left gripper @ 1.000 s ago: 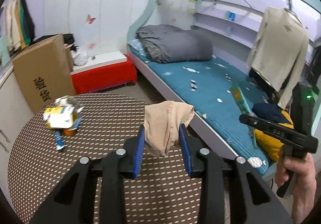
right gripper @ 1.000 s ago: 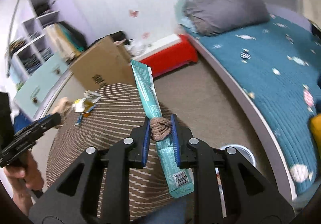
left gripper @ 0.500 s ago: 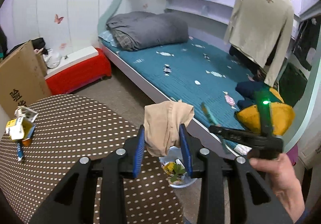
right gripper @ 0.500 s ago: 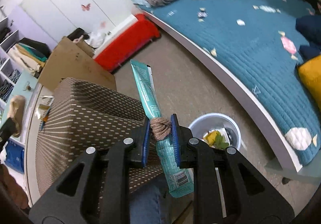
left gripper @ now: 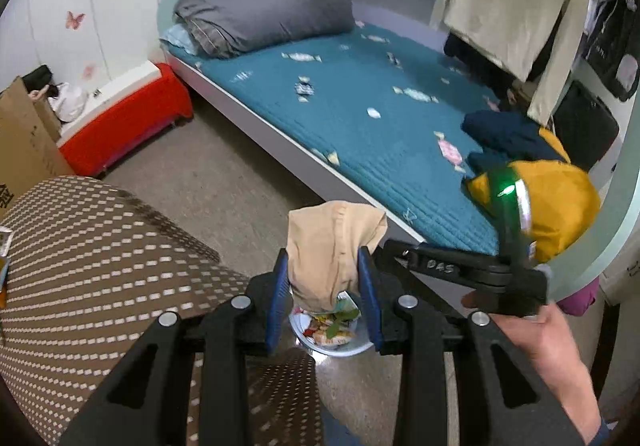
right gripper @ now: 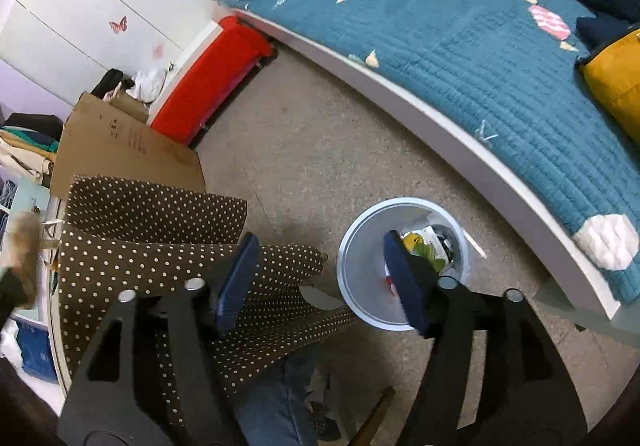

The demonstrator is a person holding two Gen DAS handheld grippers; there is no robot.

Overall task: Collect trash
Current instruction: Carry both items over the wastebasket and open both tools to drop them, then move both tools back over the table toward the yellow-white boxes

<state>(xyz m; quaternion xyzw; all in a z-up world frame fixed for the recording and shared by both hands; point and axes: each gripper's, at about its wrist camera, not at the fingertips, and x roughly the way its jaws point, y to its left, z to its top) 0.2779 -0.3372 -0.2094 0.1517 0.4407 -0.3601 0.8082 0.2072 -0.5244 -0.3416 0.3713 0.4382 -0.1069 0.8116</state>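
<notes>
My left gripper (left gripper: pixel 324 278) is shut on a crumpled beige stocking (left gripper: pixel 334 246) and holds it above the white trash bin (left gripper: pixel 360 346) on the floor. My right gripper (right gripper: pixel 320 266) is open and empty, its jaws wide apart, over the same white bin (right gripper: pixel 360 246), which holds wrappers and scraps. The right gripper's body (left gripper: pixel 460 270) shows in the left wrist view, held by a hand just right of the stocking. The stocking is a blur at the left edge of the right wrist view (right gripper: pixel 22 242).
A round table with a brown dotted cloth (left gripper: pixel 100 266) is at the left, its cloth hanging (right gripper: pixel 160 266) beside the bin. A bed with a teal quilt (left gripper: pixel 360 106) runs behind. A red bench (left gripper: pixel 124 126) and cardboard box (right gripper: pixel 120 146) stand by the wall.
Both grippers have swung from the table to over the bin. My right gripper has opened; the teal wrapper and brown wad it held are gone from it.
</notes>
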